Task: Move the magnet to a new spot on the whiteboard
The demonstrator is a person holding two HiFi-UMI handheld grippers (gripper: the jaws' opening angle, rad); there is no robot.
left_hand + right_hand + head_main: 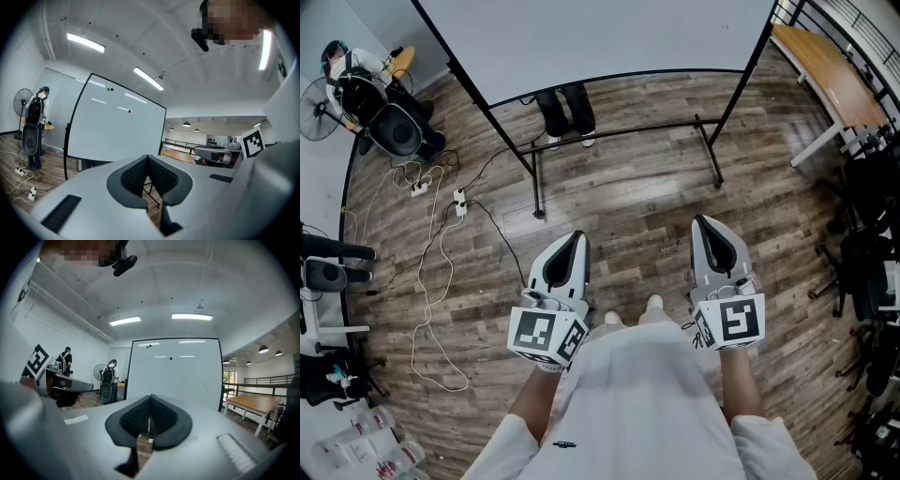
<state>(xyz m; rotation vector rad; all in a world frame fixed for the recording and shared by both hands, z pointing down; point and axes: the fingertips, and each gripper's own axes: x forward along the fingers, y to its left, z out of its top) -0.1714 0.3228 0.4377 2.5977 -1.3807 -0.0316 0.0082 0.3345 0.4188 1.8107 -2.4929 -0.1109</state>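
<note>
While the person stands on the wood-plank floor (628,202) facing the whiteboard (600,37), both tools are held level in front of the body, side by side and well apart from the board. Left gripper (147,158): jaws clenched, the ribbed pads meeting at their tips, nothing between them — only floor shows through the notch below. Right gripper (150,398): same condition, jaws pressed together and empty.

The red magnet (170,358) sits on the board's face, in the upper part and near mid-width as the right gripper view shows it; neither tool touches it. Two smaller dots (109,89), one green and one blue, sit higher, toward the board's upper left corner and apart from the red one.

The board stands upright on a black frame stand (623,132). A pair of legs in dark trousers (565,112) shows behind the board's lower edge. Left of the board, a person with a backpack (352,80) stands beside a pedestal fan (317,111), and power strips (459,202) with white cables lie on the floor. To the right — a wooden table (825,66) beside a black railing (862,23).
</note>
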